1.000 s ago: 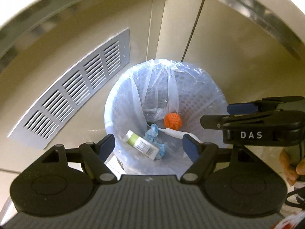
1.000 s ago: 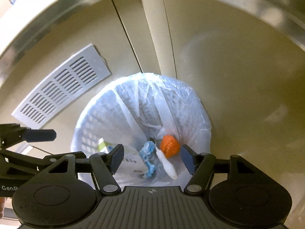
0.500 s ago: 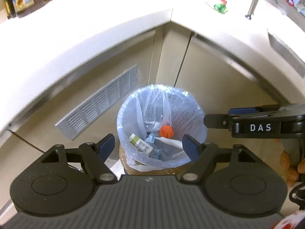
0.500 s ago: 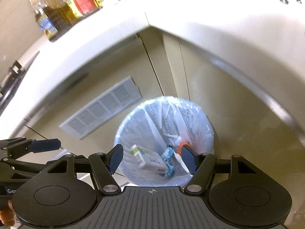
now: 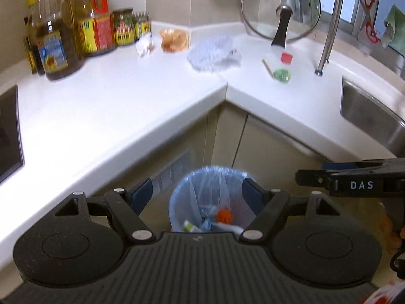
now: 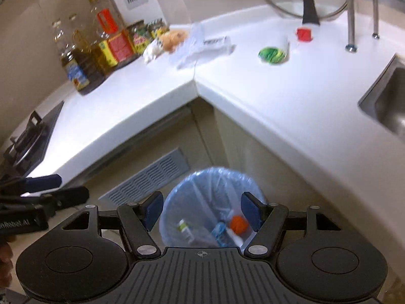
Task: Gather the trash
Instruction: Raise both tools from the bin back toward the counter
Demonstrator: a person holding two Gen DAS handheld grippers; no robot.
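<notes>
A bin lined with a blue bag stands on the floor in the cabinet corner, holding an orange ball, a small bottle and blue scraps. My left gripper and right gripper are both open and empty, high above the bin. On the white counter lie a crumpled white paper, a tan wrapper, a clear plastic bag, a green wrapper and a red cap.
Oil bottles and jars stand at the counter's back left. A glass lid leans on the back wall. A faucet and sink are at the right, a stove at the left.
Both grippers have risen well above the bin and tilted up. The countertop and the things on it have come into view; the bin looks smaller.
</notes>
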